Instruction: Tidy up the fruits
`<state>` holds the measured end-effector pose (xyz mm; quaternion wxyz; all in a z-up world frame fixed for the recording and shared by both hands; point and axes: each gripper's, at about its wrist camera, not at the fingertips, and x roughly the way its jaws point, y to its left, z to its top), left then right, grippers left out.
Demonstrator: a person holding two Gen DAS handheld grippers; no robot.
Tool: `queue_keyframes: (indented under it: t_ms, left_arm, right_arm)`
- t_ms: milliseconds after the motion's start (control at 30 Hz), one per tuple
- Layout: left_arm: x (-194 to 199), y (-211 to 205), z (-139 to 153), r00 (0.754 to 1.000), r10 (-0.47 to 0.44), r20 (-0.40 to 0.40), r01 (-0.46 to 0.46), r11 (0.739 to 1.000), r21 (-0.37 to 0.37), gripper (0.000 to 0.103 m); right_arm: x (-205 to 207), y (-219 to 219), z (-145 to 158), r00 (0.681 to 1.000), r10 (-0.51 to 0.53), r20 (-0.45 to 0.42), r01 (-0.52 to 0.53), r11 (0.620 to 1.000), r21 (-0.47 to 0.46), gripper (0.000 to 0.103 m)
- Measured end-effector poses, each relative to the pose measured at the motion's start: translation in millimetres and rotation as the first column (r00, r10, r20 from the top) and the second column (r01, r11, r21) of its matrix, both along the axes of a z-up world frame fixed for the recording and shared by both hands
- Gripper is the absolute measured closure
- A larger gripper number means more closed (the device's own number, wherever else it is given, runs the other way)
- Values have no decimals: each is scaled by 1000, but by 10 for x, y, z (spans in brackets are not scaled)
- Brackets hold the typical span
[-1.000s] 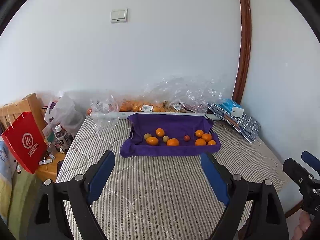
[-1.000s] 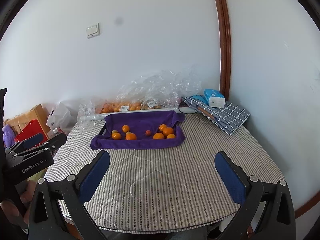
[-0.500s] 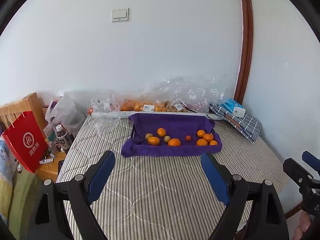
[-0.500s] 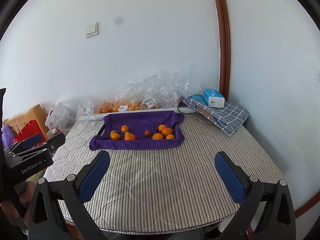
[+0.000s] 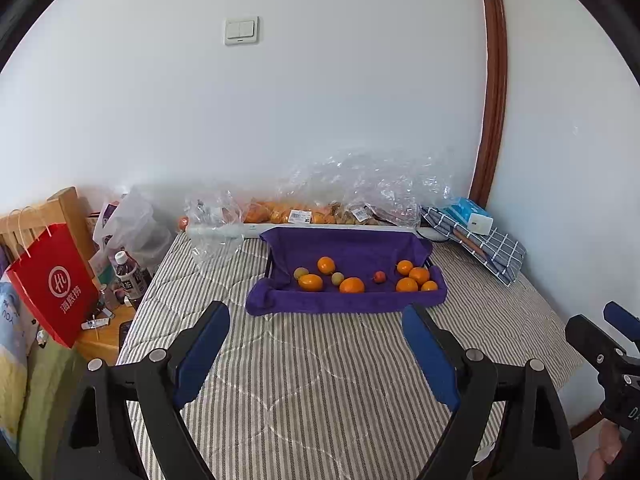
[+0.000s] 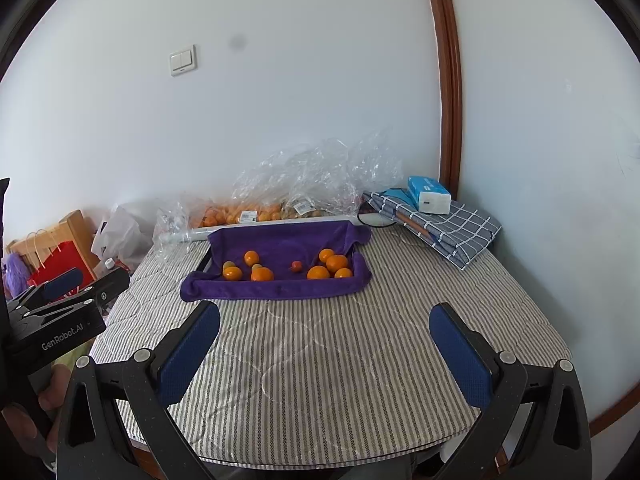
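While both hand-held grippers (image 5: 316, 344) (image 6: 324, 344) gape empty, round glossy oranges (image 5: 352, 285) rest on plush purple towel (image 5: 344, 304), striped quilted tabletop (image 6: 320, 360).

Layout: counter (image 6: 320, 360) at frame centre, wall behind.
Cloth-lined tray (image 6: 276, 286) sits at centre, holding fruits (image 6: 262, 275) in left and right groups. Plastic bags (image 6: 312, 184) lie behind it. Folded cloth (image 6: 460, 232) with box (image 6: 430, 196) on top lies at upper right. Paper bag (image 5: 52, 284) stands at left, off the counter.
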<state>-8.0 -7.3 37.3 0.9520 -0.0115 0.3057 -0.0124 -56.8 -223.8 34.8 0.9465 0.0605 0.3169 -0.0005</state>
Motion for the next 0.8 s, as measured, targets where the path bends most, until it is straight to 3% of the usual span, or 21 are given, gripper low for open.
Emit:
queue_keyframes:
  t_ms: [800]
  left_arm:
    - [-6, -19, 14, 1000, 2, 0, -2, 1000, -1, 15]
  right_arm:
    - [7, -17, -18, 1000, -7, -3, 7, 1000, 11, 0]
